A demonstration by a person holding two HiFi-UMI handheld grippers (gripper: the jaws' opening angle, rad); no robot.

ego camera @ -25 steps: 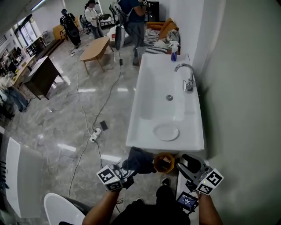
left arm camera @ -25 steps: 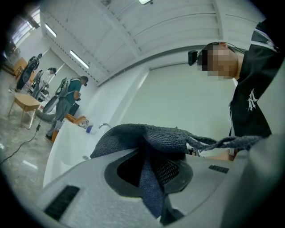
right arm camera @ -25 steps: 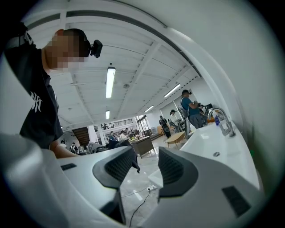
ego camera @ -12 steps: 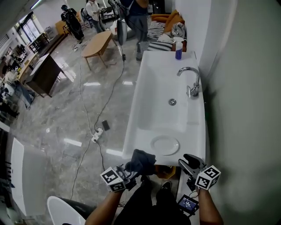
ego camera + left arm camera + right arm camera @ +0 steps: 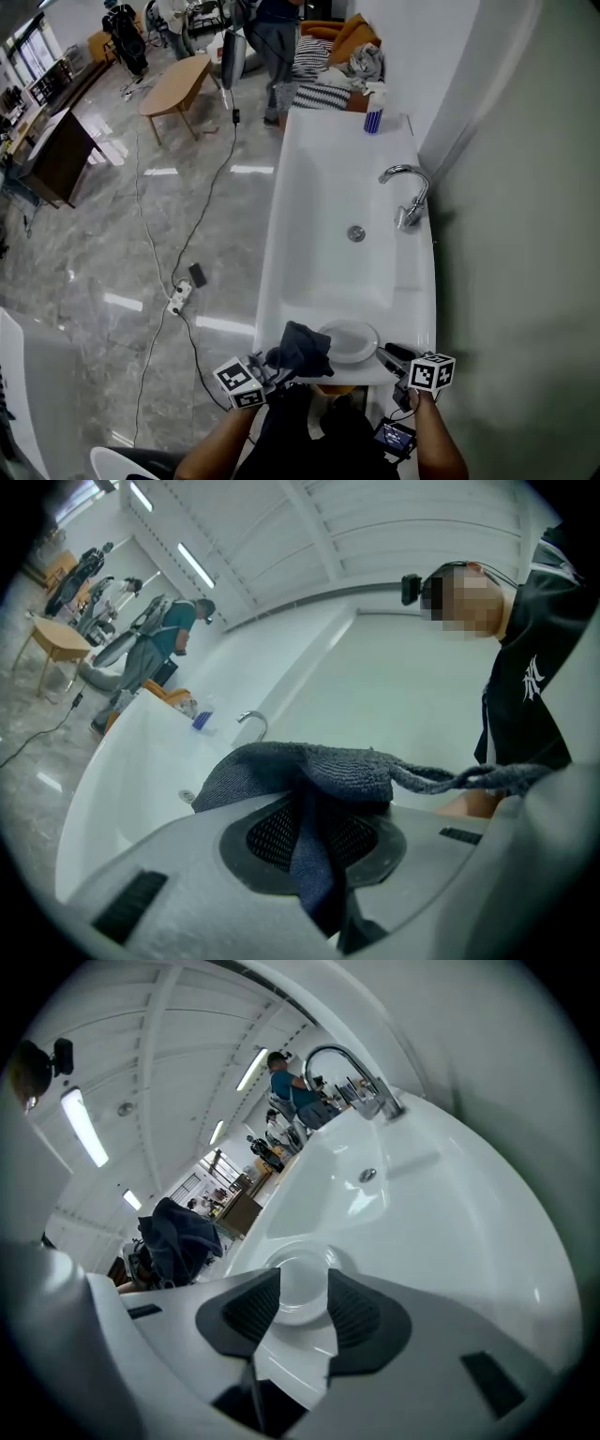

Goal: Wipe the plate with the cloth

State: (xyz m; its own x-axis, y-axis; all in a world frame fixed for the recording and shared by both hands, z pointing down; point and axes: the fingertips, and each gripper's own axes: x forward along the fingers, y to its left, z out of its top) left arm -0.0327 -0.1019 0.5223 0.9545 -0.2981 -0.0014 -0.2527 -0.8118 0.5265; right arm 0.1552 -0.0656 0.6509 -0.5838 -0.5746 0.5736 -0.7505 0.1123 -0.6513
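Two claws flank plate (image 5: 353, 339) on sink's (image 5: 328, 202) near rim | left claw (image 5: 278, 367): clamps cloth (image 5: 300, 347) | right claw (image 5: 387, 353): apart, just narrowing, empty

wall (image 5: 525, 187): plain, pale, right of the white basin (image 5: 328, 178) | floor (image 5: 112, 253): glossy grey marble left of basin — black cable (image 5: 202, 216) trailing | past basin's far end: orange-cushioned sofa (image 5: 349, 42) | far left: oval wooden table (image 5: 173, 84), dark cabinet (image 5: 56, 155) | light: ceiling strips (image 5: 82, 1127)

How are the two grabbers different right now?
The left gripper is shut on the dark cloth; the right gripper is open and empty, jaws just closing slightly. The left points level; the right tilts down toward the plate. Both are at the sink's near end.
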